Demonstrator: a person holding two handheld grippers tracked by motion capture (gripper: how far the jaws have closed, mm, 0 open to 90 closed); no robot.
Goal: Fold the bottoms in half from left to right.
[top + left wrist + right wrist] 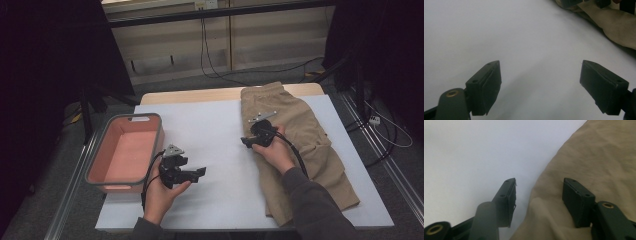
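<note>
Folded khaki trousers lie along the right half of the white table. My right gripper rests at their left edge, held by a hand. In the right gripper view the right gripper is open. A fold of the khaki cloth lies between its jaws, and the pads are not pressing on it. My left gripper hovers low near the front left of the table, pointing right. Seen from its own camera, the left gripper stands wide open over bare white surface, with the trousers farther off.
A salmon-pink bin with a grey rim stands at the table's left edge, with nothing inside it. Cables run over the floor beyond the table and at the right. Dark stands flank both sides.
</note>
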